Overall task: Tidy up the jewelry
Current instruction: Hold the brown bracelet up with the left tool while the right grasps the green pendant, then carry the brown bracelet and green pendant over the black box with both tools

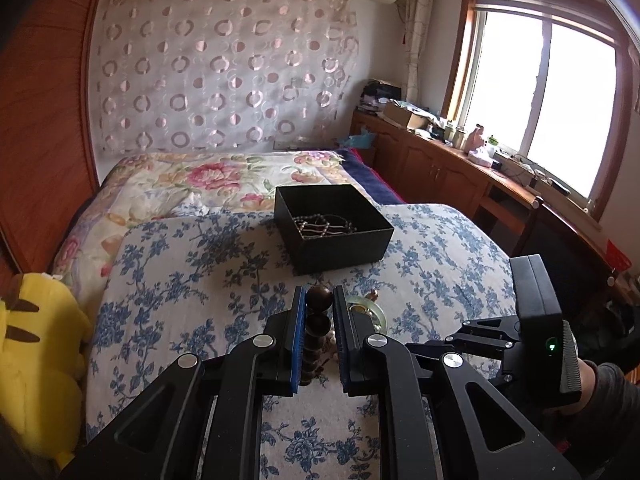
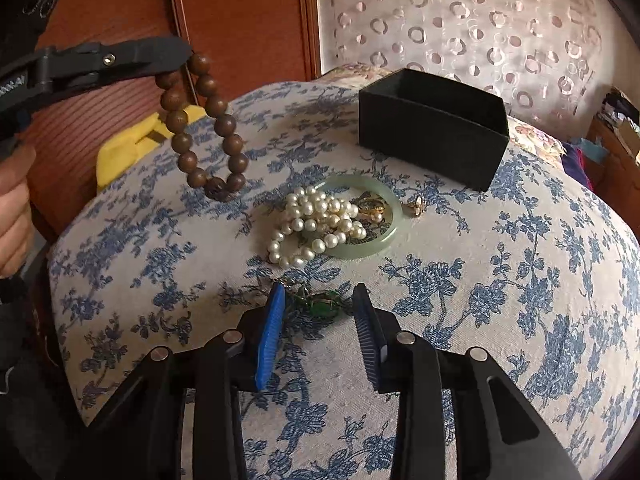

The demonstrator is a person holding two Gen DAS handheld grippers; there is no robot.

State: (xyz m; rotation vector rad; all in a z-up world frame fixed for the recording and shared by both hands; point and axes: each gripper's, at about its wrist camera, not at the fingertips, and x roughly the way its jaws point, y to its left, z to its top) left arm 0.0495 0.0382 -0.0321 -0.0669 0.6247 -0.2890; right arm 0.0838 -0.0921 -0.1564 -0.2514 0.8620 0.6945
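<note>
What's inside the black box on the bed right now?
The black box holds a heap of dark beaded strands on its floor. Its near wall hides the front of the floor, so anything lying there can't be seen.

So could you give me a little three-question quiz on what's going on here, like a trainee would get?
1. True or false: the left tool holds the wooden bead bracelet up off the bed.
2. What lies between the right tool's open fingers? A) pearls B) a green pendant C) a ring
3. What already lies in the black box?

Key
1. True: it hangs from the shut tool.
2. B, the green pendant; the pearls lie further off, on the jade bangle.
3. A dark bead string.
</note>
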